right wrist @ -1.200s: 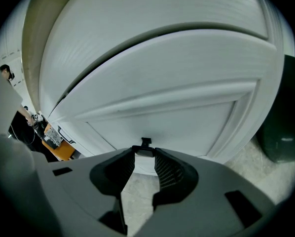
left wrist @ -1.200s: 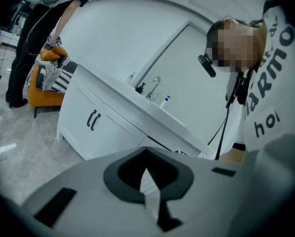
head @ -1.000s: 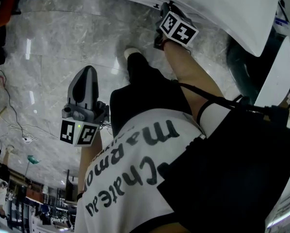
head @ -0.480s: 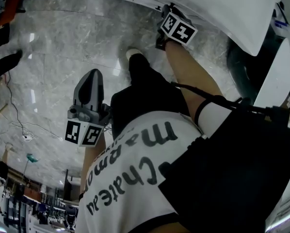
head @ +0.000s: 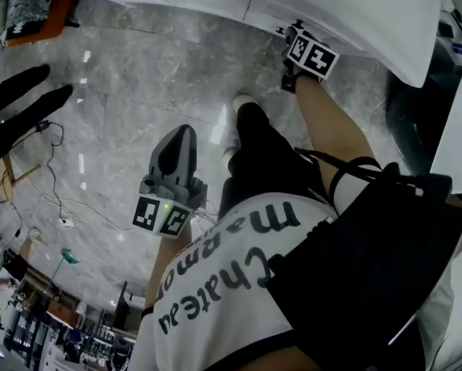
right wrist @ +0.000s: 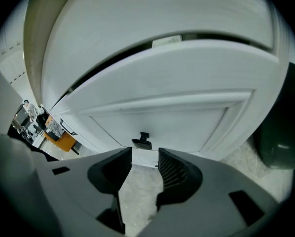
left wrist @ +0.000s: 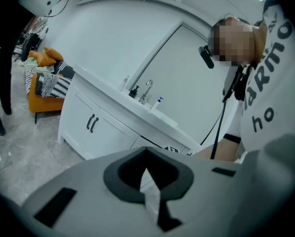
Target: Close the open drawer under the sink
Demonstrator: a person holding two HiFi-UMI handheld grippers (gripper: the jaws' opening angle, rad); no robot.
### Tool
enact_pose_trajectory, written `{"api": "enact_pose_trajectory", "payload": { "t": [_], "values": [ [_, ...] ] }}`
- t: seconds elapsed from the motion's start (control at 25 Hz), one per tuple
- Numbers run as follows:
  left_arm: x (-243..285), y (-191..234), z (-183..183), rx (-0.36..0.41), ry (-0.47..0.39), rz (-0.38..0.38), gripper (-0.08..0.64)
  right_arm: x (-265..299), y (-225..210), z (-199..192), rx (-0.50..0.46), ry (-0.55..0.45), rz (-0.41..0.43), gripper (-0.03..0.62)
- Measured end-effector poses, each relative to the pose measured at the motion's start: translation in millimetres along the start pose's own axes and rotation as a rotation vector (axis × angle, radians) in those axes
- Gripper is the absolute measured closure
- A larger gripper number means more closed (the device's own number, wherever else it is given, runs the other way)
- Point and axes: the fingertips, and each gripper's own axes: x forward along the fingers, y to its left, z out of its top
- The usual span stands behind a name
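Marble floor (head: 123,91), white vanity (left wrist: 76,112). Drawer (right wrist: 162,107) nearly in, dark gap along top (still ajar, I reckon). My right claw (right wrist: 145,153) just sprang open, empty, handle (right wrist: 141,141) just beyond tips. Left claw (left wrist: 146,164) clenched, idle. Final push left.

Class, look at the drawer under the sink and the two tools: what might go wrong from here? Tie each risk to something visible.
1. The right tool, its jaws just opened and empty, sits by the small black handle; a push there may slip off.
2. A dark gap shows above the drawer front; it may end up ajar.
3. The floor cables could trip a backward step.
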Motion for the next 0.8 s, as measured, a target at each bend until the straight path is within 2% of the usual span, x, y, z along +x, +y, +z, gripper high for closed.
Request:
{"api": "enact_pose_trajectory", "payload": {
  "t": [0.04,0.12,0.16,0.24,0.44,0.64,0.8],
  "values": [
    [-5.6,-1.1,1.4,0.004,-0.007,0.000,0.551,-5.0,-2.3,-0.4,0.000,0.001,-0.012,0.424],
    [-18.3,-3.1,4.6,0.030,-0.014,-0.011,0.551,-17.2,-3.0,0.1,0.009,-0.006,-0.016,0.515],
    [-25.2,-3.4,5.1,0.051,-0.011,-0.019,0.551,-24.2,0.7,0.6,0.014,-0.012,0.000,0.549],
    [-39.1,-2.3,2.9,0.081,-0.001,-0.029,0.551,-40.4,18.5,3.2,0.004,-0.021,0.063,0.577],
    [-59.6,-17.5,-1.9,0.074,-0.020,-0.061,0.551,-104.0,60.5,31.1,-0.105,-0.138,0.231,0.580],
    [-82.5,-44.5,10.7,0.129,-0.066,-0.116,0.551,-192.3,81.2,72.7,-0.130,-0.341,0.368,0.580],
    [-116.7,-68.7,18.3,0.110,-0.106,-0.131,0.551,-281.8,93.9,92.4,-0.117,-0.495,0.511,0.580]
  ]
}}
